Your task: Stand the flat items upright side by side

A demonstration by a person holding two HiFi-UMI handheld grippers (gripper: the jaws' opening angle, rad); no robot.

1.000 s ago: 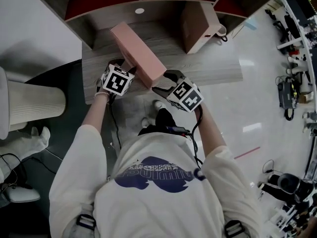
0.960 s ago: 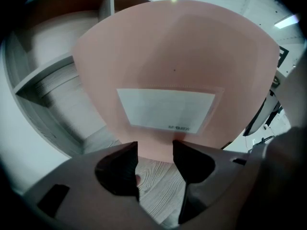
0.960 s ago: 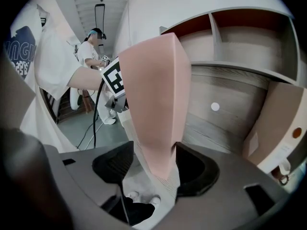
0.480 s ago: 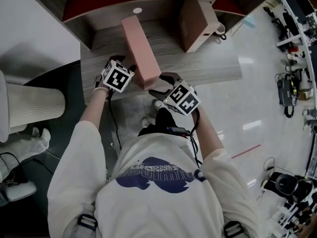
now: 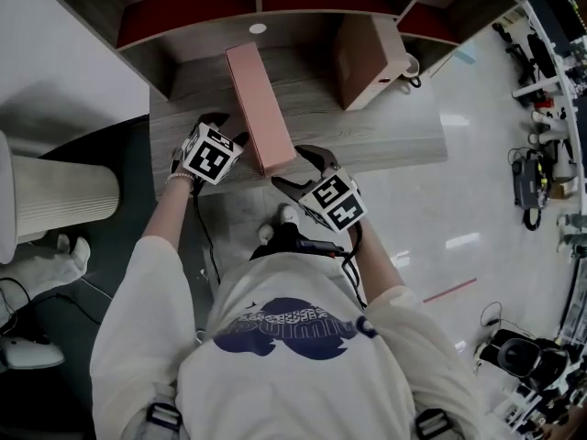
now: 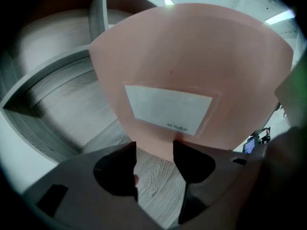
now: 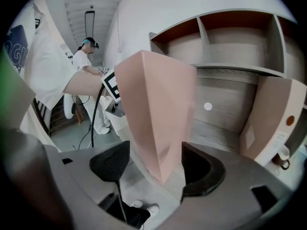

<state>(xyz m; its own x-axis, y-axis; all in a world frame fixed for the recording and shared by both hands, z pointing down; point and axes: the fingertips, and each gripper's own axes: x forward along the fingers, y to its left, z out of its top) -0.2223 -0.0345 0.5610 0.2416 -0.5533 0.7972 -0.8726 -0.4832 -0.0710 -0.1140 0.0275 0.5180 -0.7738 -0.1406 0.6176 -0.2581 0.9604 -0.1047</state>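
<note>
Pink matte slab-shaped box point(image 5: 261, 108) upright on grey woodgrain desk point(image 5: 385, 126).

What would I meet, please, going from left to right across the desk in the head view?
In order: left tool → pink file box → right tool, its jaws just opening wider with that box's near end between them → second pink file box.
</note>
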